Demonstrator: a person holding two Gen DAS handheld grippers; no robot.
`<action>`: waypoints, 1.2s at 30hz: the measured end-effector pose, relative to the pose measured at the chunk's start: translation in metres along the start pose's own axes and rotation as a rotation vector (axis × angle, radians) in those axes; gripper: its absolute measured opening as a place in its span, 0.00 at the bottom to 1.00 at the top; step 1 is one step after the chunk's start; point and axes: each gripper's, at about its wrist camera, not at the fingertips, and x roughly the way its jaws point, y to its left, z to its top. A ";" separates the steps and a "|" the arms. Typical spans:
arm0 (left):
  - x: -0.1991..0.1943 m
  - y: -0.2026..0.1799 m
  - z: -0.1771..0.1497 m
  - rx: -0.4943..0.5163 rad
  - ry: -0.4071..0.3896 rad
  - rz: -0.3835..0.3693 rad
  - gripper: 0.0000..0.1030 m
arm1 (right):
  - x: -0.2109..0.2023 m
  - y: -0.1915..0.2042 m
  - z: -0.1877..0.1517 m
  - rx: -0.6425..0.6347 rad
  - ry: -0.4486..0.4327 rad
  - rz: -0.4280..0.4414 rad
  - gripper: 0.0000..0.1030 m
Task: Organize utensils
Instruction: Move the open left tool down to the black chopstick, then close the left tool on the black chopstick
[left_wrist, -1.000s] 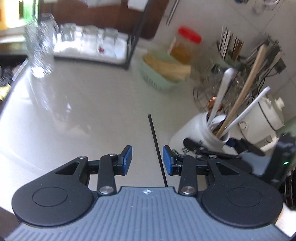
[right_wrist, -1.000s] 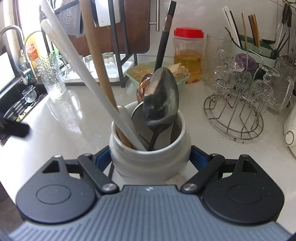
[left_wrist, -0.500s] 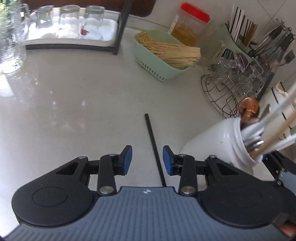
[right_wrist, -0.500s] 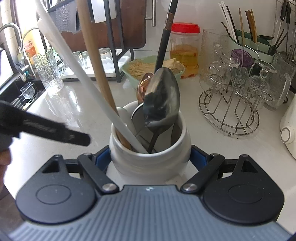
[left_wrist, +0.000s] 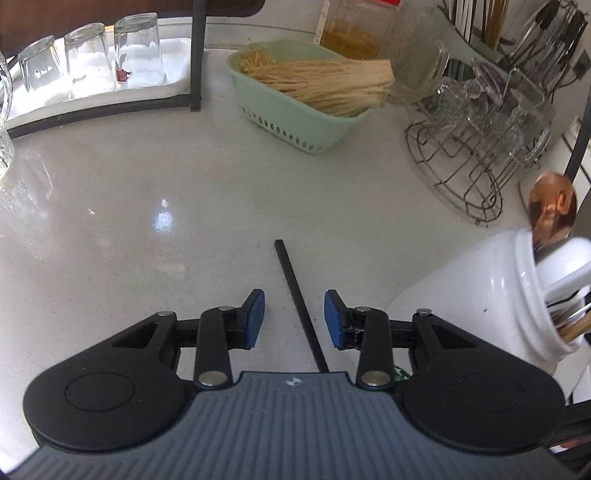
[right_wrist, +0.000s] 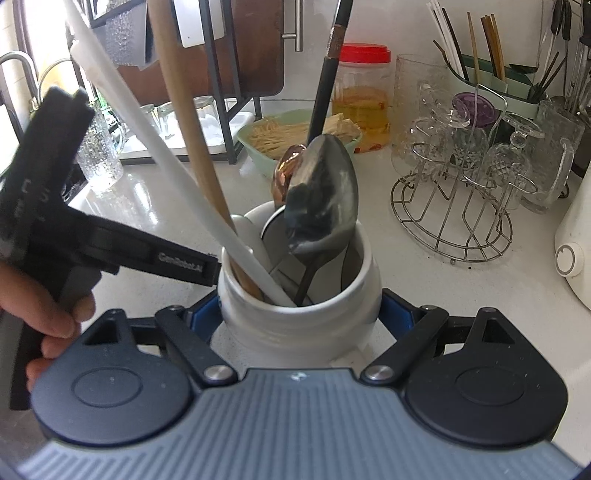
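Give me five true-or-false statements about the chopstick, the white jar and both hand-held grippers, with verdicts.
1. The black chopstick lies flat on the counter. True.
2. The left hand-held gripper is clamped on the chopstick. False: its pads stand apart on either side of it, with gaps.
3. The right hand-held gripper is closed on the white jar. True.
4. The jar is empty. False: it holds spoons and long handles, among them a steel spoon.
5. The green basket holds glasses. False: it holds pale noodle-like sticks.
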 end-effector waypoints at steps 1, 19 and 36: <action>0.000 -0.002 -0.001 0.011 -0.003 0.012 0.38 | 0.000 0.000 -0.001 0.000 -0.003 -0.001 0.88; -0.023 -0.028 -0.025 0.018 -0.018 0.085 0.00 | -0.001 -0.007 -0.003 -0.061 -0.024 0.058 0.88; -0.046 -0.004 -0.056 -0.141 0.050 0.061 0.00 | 0.002 -0.012 -0.004 -0.086 -0.037 0.094 0.88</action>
